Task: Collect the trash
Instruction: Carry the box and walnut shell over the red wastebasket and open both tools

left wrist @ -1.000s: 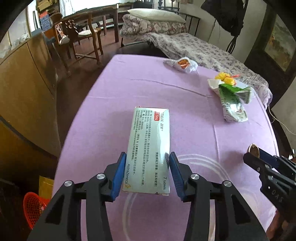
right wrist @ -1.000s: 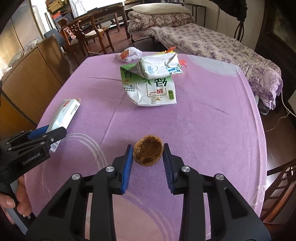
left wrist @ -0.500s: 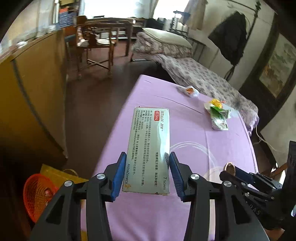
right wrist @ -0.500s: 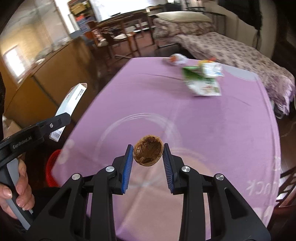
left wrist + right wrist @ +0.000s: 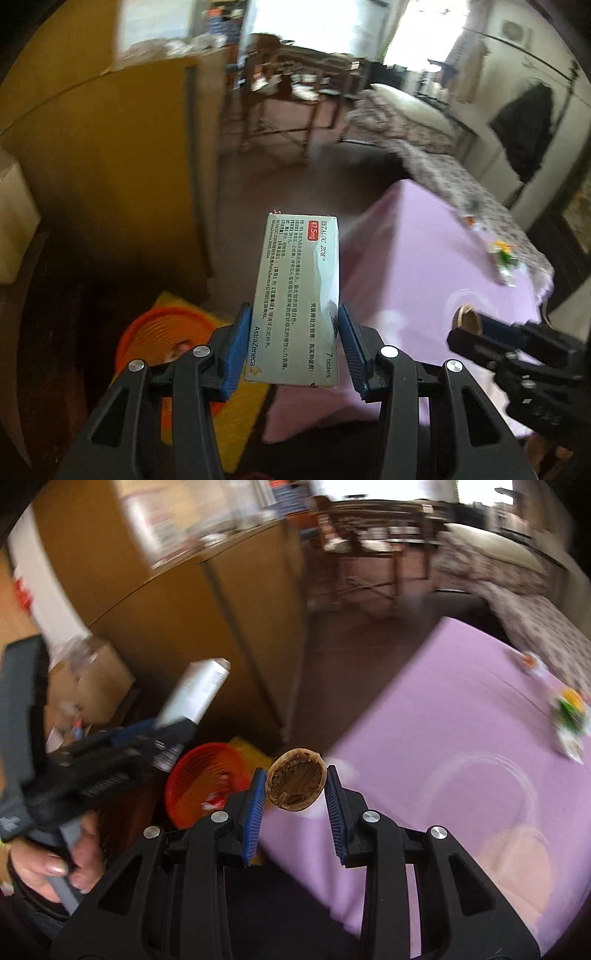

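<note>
A silver medicine box [image 5: 298, 306] printed "AstraZeneca" sits at the centre of the left wrist view, clamped lengthwise between the blue pads of the left gripper [image 5: 291, 347], held in the air past the corner of the purple table [image 5: 417, 266]. In the right wrist view a brown walnut shell half [image 5: 296, 785], hollow side toward the camera, is pinched in the right gripper [image 5: 295, 805] at mid-frame, over the table's edge. An orange mesh basket [image 5: 199, 775] stands on the floor at lower left, beside something yellow [image 5: 251, 753]. Blurred wrappers [image 5: 570, 716] lie at the table's far right.
</note>
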A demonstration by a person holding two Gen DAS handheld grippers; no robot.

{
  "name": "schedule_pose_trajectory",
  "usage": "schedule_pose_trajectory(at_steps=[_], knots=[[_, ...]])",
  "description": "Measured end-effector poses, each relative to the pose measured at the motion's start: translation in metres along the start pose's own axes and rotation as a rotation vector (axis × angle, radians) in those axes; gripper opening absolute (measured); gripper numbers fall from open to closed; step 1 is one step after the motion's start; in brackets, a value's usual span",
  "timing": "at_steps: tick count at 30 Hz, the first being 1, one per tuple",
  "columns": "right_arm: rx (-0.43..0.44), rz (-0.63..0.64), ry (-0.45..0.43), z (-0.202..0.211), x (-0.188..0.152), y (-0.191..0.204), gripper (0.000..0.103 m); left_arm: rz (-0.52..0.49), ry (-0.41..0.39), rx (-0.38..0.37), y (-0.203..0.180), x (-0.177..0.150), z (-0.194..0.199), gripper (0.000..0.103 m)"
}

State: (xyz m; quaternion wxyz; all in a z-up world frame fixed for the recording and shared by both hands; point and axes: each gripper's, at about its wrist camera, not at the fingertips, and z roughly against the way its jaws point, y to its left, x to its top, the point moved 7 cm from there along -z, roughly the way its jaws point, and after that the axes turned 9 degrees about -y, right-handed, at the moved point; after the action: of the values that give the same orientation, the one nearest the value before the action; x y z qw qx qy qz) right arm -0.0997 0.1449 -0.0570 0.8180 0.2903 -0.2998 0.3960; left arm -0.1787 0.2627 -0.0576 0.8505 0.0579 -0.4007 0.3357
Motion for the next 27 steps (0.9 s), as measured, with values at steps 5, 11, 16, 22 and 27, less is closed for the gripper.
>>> schedule_pose_trajectory(at_steps=[5, 11, 16, 22, 27], knots=[[0.086, 0.075, 0.09, -0.05, 0.005, 0.069, 0.033, 0.061, 0.054, 0.1, 0.067, -0.018, -0.01, 0.047], [0.139, 0.1, 0.189, -0.096, -0.003, 0.117, 0.033, 0.113, 0.109, 0.191, 0.134, -0.036, -0.022, 0.047], [0.17, 0.076, 0.265, -0.125, -0.015, 0.133, 0.033, 0.152, 0.154, 0.217, 0.164, -0.049, -0.034, 0.047], [0.184, 0.087, 0.316, -0.148, -0.026, 0.146, 0.033, 0.179, 0.185, 0.238, 0.183, -0.06, -0.047, 0.047], [0.206, 0.067, 0.339, -0.164, -0.032, 0.152, 0.033, 0.204, 0.202, 0.265, 0.19, -0.069, -0.051, 0.047]])
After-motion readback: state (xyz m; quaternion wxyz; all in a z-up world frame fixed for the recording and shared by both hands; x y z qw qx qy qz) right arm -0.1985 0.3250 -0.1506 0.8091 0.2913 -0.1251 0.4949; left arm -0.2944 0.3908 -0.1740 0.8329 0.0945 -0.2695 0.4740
